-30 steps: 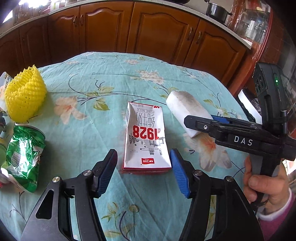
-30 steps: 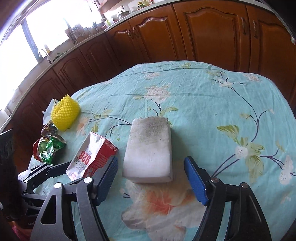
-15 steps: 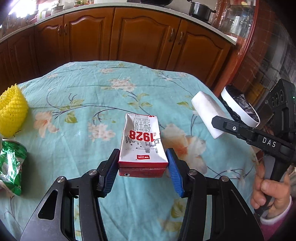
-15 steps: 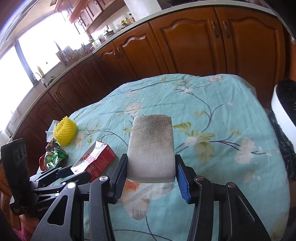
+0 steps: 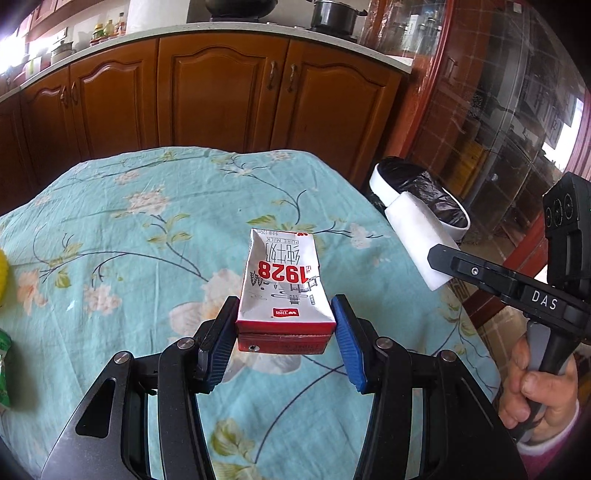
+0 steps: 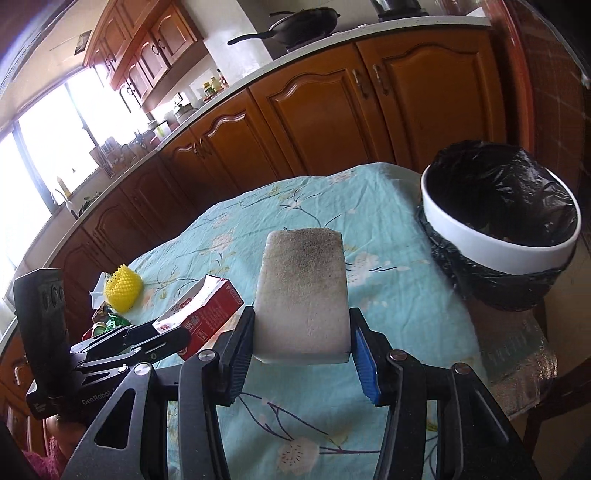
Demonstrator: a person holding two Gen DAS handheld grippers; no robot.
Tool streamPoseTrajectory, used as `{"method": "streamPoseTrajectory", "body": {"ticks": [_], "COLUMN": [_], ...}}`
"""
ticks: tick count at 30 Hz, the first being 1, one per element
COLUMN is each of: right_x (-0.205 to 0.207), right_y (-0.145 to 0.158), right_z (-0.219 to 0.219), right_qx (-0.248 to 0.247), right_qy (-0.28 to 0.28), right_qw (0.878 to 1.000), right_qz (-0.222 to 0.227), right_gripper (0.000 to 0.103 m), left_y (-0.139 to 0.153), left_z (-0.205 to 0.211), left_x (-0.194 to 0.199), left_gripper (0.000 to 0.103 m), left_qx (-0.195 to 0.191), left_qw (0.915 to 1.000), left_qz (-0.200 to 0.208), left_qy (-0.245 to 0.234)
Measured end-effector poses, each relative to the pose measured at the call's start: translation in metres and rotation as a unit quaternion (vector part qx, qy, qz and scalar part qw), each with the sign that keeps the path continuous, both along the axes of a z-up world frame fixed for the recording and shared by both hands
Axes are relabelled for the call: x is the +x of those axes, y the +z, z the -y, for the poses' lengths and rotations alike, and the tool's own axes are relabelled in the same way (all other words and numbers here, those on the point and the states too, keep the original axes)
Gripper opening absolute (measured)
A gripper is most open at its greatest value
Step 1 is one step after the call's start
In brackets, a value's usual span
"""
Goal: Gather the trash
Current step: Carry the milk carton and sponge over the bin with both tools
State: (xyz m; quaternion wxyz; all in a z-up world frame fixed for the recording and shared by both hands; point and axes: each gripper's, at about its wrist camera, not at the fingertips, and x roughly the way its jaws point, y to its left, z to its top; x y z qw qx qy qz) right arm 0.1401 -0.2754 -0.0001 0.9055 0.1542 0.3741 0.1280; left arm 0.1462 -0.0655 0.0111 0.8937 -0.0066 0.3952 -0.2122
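Right wrist view: my right hand-held gripper (image 6: 301, 341) clamps the soiled sponge (image 6: 303, 291) short of the lined trash bin (image 6: 495, 251), my left hand-held gripper (image 5: 284, 332) pinches the milk carton (image 5: 284, 291) farther from that bin; I fear an early release dropping either onto the worktop (image 6: 399, 295).

Home kitchen, wooden cabinets (image 5: 221, 88), stovetop pan (image 6: 299, 24)

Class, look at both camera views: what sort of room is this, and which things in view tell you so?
Most likely a home kitchen. Wooden cabinets run under a countertop, a frying pan sits on it, and a lined trash bin stands beside the cloth-covered table.
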Motion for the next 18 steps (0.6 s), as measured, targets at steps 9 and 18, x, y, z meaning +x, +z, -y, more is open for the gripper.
{"method": "streamPoseTrajectory", "body": {"ticks": [9, 18], "right_x": [-0.013, -0.020], "right_y": [0.007, 0.011], "right_z": [0.026, 0.053], "right_qx": [0.001, 0.004], "right_qy": [-0.030, -0.053], "right_qw": [1.000, 0.998], "right_qz": [0.009, 0.016], "right_gripper": [0.050, 0.050], "left_y": [0.008, 0.013], "left_z": [0.035, 0.061], "left_x": [0.001, 0.004], "left_gripper": [0.050, 0.050], "left_qx": [0.007, 0.011], "left_qw": [0.9994, 0.9983], "left_qz": [0.010, 0.014], "left_qy": [-0.034, -0.055]}}
